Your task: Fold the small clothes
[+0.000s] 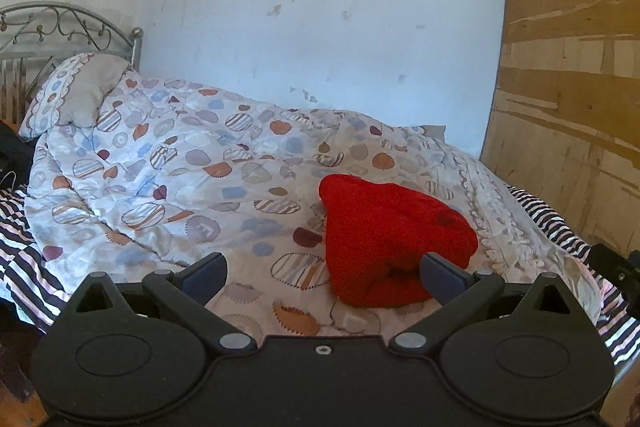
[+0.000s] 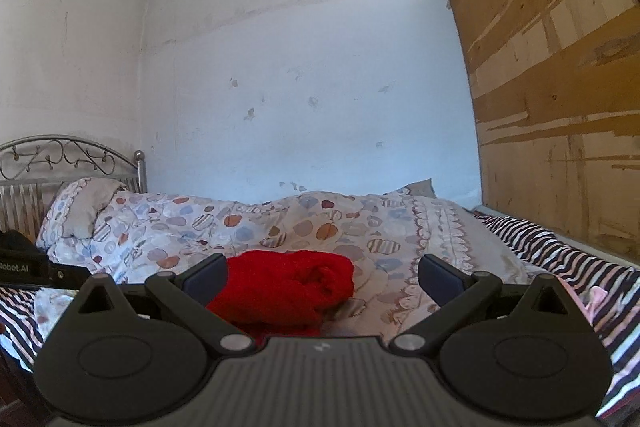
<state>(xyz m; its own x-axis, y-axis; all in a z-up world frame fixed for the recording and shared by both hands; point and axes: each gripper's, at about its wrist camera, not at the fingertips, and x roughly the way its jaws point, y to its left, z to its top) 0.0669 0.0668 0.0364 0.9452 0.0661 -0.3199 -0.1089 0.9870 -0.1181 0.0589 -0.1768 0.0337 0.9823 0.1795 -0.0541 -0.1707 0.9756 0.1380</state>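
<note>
Both claws, left point(image 1: 322, 273) and right point(image 2: 322, 273), gape wide with nothing inside; red cloth point(image 1: 392, 243) sits bunched at lower middle on the quilt point(image 1: 180, 179), ready for grabbing.

We have open air above the quilt point(image 1: 168, 163) on the near side — nothing stands between our spread left gripper point(image 1: 322, 277) and the bedding. The red garment point(image 1: 384, 239) lies bunched in front of its right-hand finger, touching or just beside it. Our right gripper point(image 2: 322, 277), jaws wide, has the same bundle before its left-hand finger, with bare quilt ahead on the other side. Passage is closed by the wall point(image 2: 300, 67) behind the bed, the wooden board point(image 2: 560, 87) on the right, and the metal headboard point(image 1: 60, 27) and pillow point(image 1: 76, 91) far left.
</note>
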